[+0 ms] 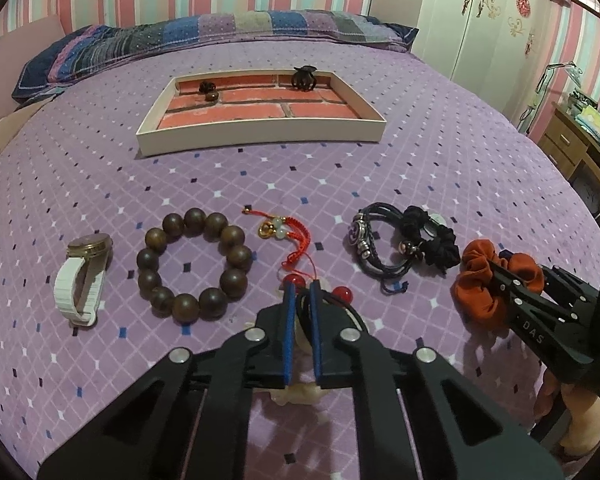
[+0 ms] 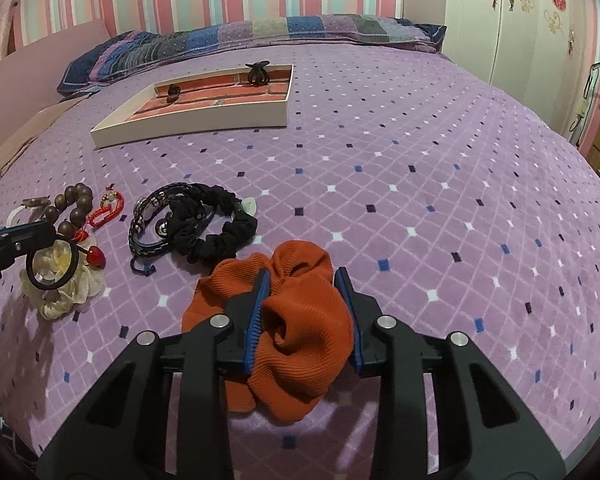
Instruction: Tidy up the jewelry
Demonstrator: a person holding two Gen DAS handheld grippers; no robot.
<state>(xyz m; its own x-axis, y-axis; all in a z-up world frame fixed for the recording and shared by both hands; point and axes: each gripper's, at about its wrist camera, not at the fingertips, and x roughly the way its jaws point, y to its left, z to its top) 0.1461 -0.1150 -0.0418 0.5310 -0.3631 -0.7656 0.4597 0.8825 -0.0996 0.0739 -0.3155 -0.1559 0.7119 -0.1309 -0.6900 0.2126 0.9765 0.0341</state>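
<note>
- The left claw (image 1: 302, 292) is pressed together on the black elastic of a flower hair tie (image 2: 62, 276), which lies near the front edge of the bed (image 1: 380, 168); its cream petals and red beads spread out under the claw.
- The right claw (image 2: 302, 280) pinches the orange scrunchie (image 2: 296, 332), bunched between its blue pads near the bed's front right edge.
- Risk, as I judge it — the left grip catches only a thin loop, so a quick lift could let the elastic slip out, or the dangling beads could snag the red cord charm (image 1: 288, 236) lying just beyond.
- The scrunchie is soft and bulky; a shallow bite could hold only a fold, which might pull free and drop on the way to the tray.
- The black scrunchie (image 2: 220, 232) and braided bracelet (image 2: 156, 220) are tangled together just beside the orange one, so a low sweep could drag them.
- The mattress gives, so pressing down could tip nearby pieces.
- The tray (image 1: 260, 134) — a shallow cream box with a brick-pattern floor — sits well apart, toward the pillow (image 1: 204, 36). It holds a black claw clip (image 1: 303, 77) at the far right corner and small dark pieces (image 1: 209, 91) at the far left; I cannot tell what they are.
- The wooden bead bracelet (image 1: 194, 266) and white-strapped watch (image 1: 85, 280) wait outside the tray, toward the bed's front left.
</note>
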